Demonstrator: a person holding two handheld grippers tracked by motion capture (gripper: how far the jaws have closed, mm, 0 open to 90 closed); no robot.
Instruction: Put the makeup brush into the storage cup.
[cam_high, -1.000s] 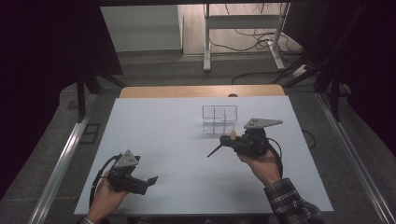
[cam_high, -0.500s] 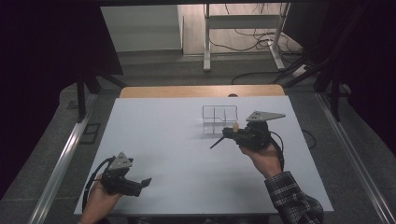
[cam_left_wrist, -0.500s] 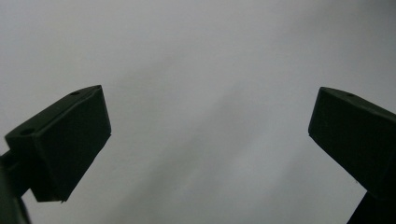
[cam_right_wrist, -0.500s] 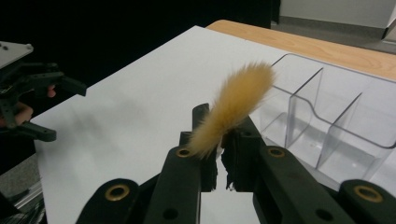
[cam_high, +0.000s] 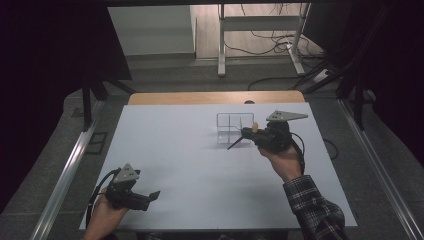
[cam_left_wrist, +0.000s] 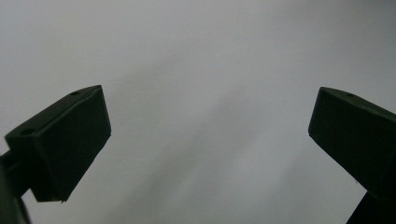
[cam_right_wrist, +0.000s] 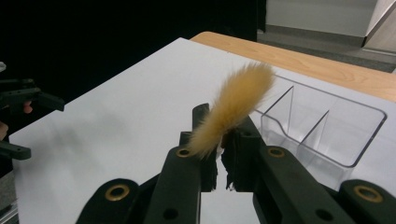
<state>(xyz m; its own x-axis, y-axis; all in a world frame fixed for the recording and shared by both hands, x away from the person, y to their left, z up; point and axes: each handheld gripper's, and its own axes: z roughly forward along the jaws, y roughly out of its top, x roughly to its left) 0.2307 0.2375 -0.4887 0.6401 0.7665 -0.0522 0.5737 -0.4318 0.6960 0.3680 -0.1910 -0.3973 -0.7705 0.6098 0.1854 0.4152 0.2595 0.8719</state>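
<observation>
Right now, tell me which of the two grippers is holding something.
The right gripper, beside the clear organizer, is shut on a tan-bristled brush; the left gripper gapes over bare table.

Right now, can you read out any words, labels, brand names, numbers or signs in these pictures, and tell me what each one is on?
There are none to read.
The clear plastic divided organizer tray is unmarked.
The tan fluffy makeup brush in the right claw shows no print.
The white table top and the left claw bear no lettering either.
</observation>
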